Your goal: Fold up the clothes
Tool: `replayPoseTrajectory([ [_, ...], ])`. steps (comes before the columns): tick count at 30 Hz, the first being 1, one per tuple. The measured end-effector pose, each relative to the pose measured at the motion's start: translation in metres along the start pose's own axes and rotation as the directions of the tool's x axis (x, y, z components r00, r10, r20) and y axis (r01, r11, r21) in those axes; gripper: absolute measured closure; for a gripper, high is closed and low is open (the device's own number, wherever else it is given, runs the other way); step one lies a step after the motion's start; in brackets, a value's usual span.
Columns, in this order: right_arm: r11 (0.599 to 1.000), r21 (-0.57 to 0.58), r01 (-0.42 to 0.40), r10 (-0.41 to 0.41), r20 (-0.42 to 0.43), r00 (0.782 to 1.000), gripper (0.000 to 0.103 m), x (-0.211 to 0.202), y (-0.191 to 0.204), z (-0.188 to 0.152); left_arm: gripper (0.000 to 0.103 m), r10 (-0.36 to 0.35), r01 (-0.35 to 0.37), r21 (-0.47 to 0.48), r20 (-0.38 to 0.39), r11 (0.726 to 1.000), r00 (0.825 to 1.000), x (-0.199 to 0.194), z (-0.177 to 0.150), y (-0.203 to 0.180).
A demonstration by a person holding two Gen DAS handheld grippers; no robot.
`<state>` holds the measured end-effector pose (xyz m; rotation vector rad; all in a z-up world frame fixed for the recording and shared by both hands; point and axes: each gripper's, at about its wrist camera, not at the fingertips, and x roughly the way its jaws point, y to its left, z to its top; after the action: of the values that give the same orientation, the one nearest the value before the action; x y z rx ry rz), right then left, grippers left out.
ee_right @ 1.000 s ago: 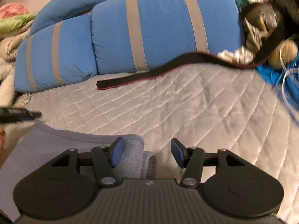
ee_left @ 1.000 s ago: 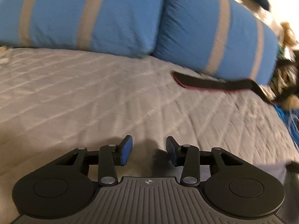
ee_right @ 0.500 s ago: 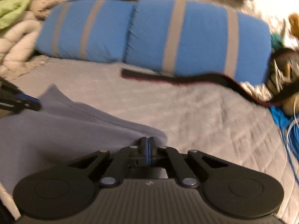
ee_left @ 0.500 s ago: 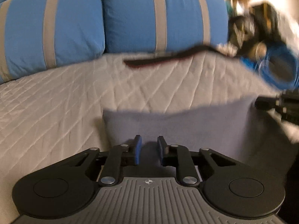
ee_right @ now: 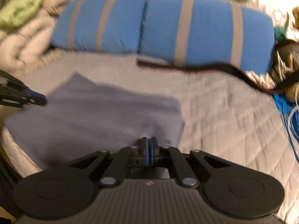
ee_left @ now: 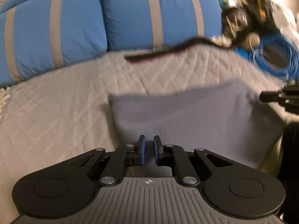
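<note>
A lilac-grey garment (ee_left: 186, 108) lies spread on the quilted bedspread (ee_left: 56, 112), its far edge casting a shadow. My left gripper (ee_left: 148, 149) is at the garment's near left edge, its blue pads pinched on a fold of cloth with only a thin gap. In the right wrist view the garment (ee_right: 93, 115) runs leftward from my right gripper (ee_right: 149, 147), whose pads are pressed together on the bunched near right corner. Each gripper shows in the other's view at the cloth's far side: the right gripper (ee_left: 265, 96) and the left gripper (ee_right: 37, 98).
Two blue pillows with grey stripes (ee_left: 74, 33) line the back of the bed. A black strap (ee_left: 168, 53) lies in front of them. A coil of blue cable (ee_left: 276, 56) and dark clutter sit at the right. Green and beige laundry (ee_right: 22, 18) is heaped at the far left.
Both grippers went from open to shut on the garment. The left one swung from bare quilt over to the cloth's left edge, and the garment now stretches between the two.
</note>
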<state>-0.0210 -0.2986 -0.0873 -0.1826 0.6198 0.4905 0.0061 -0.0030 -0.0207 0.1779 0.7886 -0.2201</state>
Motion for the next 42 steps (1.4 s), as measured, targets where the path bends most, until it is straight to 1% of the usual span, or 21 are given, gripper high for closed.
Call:
replayPoseTrajectory([
  [1, 1.000, 0.000, 0.007, -0.007, -0.001, 1.000, 0.088, 0.002, 0.000, -0.002, 0.094, 0.014, -0.014, 0.015, -0.013, 1.000, 1.000, 0.006, -0.004, -0.003],
  [6, 0.999, -0.022, 0.035, -0.035, 0.010, 0.999, 0.088, -0.001, 0.003, -0.002, 0.094, 0.080, -0.079, 0.125, -0.007, 0.989, 0.997, 0.013, -0.016, -0.020],
  [7, 0.999, -0.020, 0.041, -0.040, 0.021, 0.999, 0.087, -0.005, 0.004, -0.002, 0.094, 0.092, -0.090, 0.137, -0.007, 0.986, 0.996, 0.013, -0.016, -0.021],
  [8, 0.999, -0.016, 0.043, -0.042, 0.036, 0.998, 0.083, -0.012, 0.004, -0.002, 0.094, 0.105, -0.103, 0.136, -0.007, 0.985, 0.994, 0.008, -0.014, -0.023],
  [9, 0.999, -0.013, 0.041, -0.040, 0.049, 0.998, 0.088, -0.018, 0.004, -0.002, 0.094, 0.117, -0.115, 0.135, -0.007, 0.984, 0.993, 0.003, -0.012, -0.025],
  [10, 0.999, -0.014, 0.029, -0.028, 0.059, 0.998, 0.090, -0.025, 0.004, -0.002, 0.094, 0.095, -0.094, 0.124, 0.004, 0.988, 0.996, -0.006, -0.011, -0.026],
  [12, 1.000, -0.019, -0.014, 0.015, 0.056, 0.998, 0.085, -0.038, 0.007, -0.004, 0.094, 0.050, -0.052, 0.105, 0.028, 0.993, 0.998, -0.023, -0.009, -0.027],
  [14, 0.999, -0.032, -0.042, 0.043, 0.022, 0.999, 0.082, -0.043, 0.012, -0.007, 0.094, 0.005, -0.008, 0.111, 0.030, 0.994, 1.000, -0.041, -0.009, -0.030],
  [15, 0.998, -0.039, -0.050, 0.050, 0.003, 0.999, 0.082, -0.045, 0.014, -0.009, 0.094, -0.016, 0.014, 0.120, 0.014, 0.993, 1.000, -0.047, -0.012, -0.033],
  [17, 0.997, -0.057, -0.042, 0.040, -0.040, 0.998, 0.083, -0.042, 0.019, -0.014, 0.094, -0.027, 0.033, 0.140, -0.040, 0.990, 0.999, -0.048, -0.018, -0.039],
  [19, 0.997, -0.067, -0.028, 0.024, -0.067, 0.997, 0.082, -0.036, 0.022, -0.019, 0.094, -0.013, 0.029, 0.169, -0.091, 0.985, 0.996, -0.043, -0.028, -0.043],
  [22, 0.997, -0.081, -0.013, 0.007, -0.078, 0.997, 0.084, -0.032, 0.025, -0.025, 0.094, 0.000, 0.028, 0.171, -0.162, 0.985, 0.987, -0.025, -0.043, -0.042],
  [27, 0.996, -0.086, -0.003, -0.002, -0.055, 0.998, 0.084, -0.038, 0.023, -0.026, 0.094, 0.012, 0.015, 0.168, -0.161, 0.986, 0.987, -0.023, -0.043, -0.042],
  [31, 0.995, -0.097, 0.037, -0.041, -0.036, 0.999, 0.080, -0.050, 0.022, -0.024, 0.094, 0.014, 0.010, 0.163, -0.148, 0.987, 0.989, -0.041, -0.039, -0.042],
  [32, 0.994, -0.102, 0.034, -0.039, -0.044, 0.998, 0.081, -0.051, 0.022, -0.025, 0.094, 0.016, 0.008, 0.165, -0.142, 0.986, 0.990, -0.046, -0.038, -0.042],
  [34, 0.995, -0.095, 0.022, -0.028, -0.061, 0.998, 0.081, -0.048, 0.019, -0.029, 0.093, 0.037, -0.010, 0.170, -0.160, 0.985, 0.986, -0.048, -0.040, -0.040],
  [35, 0.996, -0.091, 0.019, -0.025, -0.065, 0.998, 0.081, -0.047, 0.018, -0.030, 0.093, 0.044, -0.013, 0.167, -0.184, 0.986, 0.982, -0.044, -0.043, -0.036],
  [37, 0.996, -0.083, 0.015, -0.021, -0.070, 0.997, 0.081, -0.046, 0.017, -0.032, 0.092, 0.033, -0.002, 0.134, -0.226, 0.991, 0.973, -0.033, -0.049, -0.028],
  [39, 0.996, -0.081, 0.023, -0.028, -0.065, 0.997, 0.081, -0.049, 0.016, -0.031, 0.092, 0.008, 0.014, 0.091, -0.239, 0.996, 0.971, -0.028, -0.051, -0.021],
  [40, 0.997, -0.077, 0.028, -0.032, -0.062, 0.998, 0.079, -0.051, 0.016, -0.031, 0.092, 0.003, 0.016, 0.075, -0.243, 0.997, 0.970, -0.028, -0.050, -0.018],
  [42, 0.998, -0.065, 0.024, -0.027, -0.040, 0.999, 0.077, -0.056, 0.018, -0.027, 0.093, 0.007, 0.008, 0.066, -0.231, 0.998, 0.973, -0.034, -0.046, -0.019],
])
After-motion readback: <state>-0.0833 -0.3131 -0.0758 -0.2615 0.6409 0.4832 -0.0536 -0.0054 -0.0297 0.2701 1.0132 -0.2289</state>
